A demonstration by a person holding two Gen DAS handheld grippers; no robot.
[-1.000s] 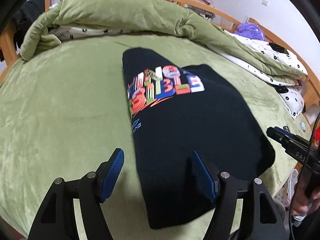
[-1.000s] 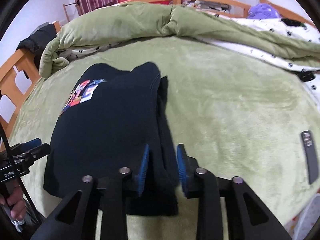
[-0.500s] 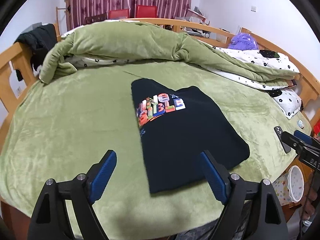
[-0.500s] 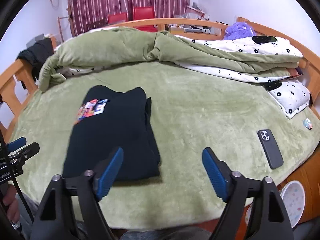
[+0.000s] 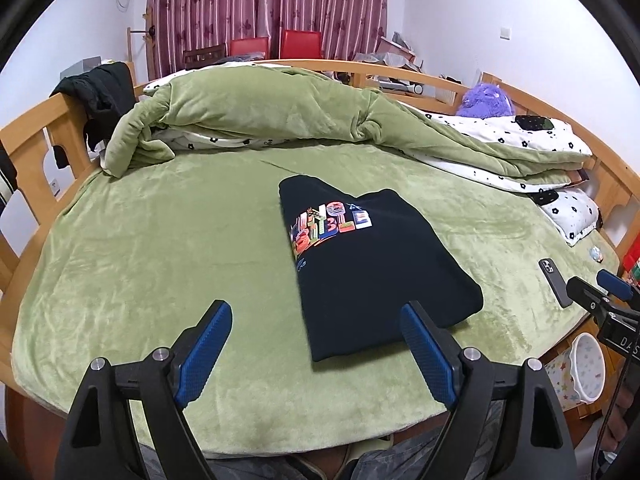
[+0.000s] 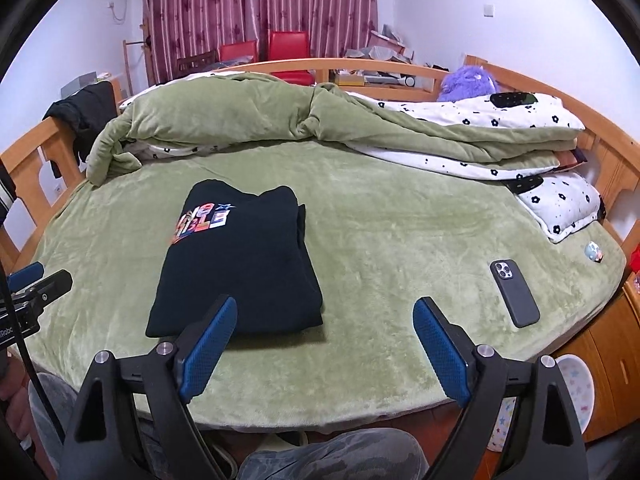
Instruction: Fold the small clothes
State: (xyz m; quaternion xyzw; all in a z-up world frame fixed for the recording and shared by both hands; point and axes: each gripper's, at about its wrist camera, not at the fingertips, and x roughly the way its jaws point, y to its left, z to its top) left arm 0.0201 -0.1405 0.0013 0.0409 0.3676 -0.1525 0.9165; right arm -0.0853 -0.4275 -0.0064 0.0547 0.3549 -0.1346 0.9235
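A black T-shirt (image 5: pixel 360 264) with a colourful letter print lies folded into a long rectangle on the green bed cover (image 5: pixel 160 248); it also shows in the right wrist view (image 6: pixel 244 264). My left gripper (image 5: pixel 316 350) is open and empty, held back above the bed's near edge, short of the shirt's near end. My right gripper (image 6: pixel 324 344) is open and empty, held back at the bed's edge, to the right of the shirt. The right gripper's tip shows at the left wrist view's right edge (image 5: pixel 600 292).
A dark phone (image 6: pixel 514 292) lies on the cover right of the shirt. A rolled green quilt (image 5: pixel 280 112) and flowered bedding (image 6: pixel 500 120) fill the far side. Wooden bed rails (image 5: pixel 36 136) surround the bed. A white bin (image 5: pixel 586 364) stands by the bed.
My right gripper let go of the shirt's edge and opened wide. Both grippers pulled back and up from the shirt to the bed's near edge.
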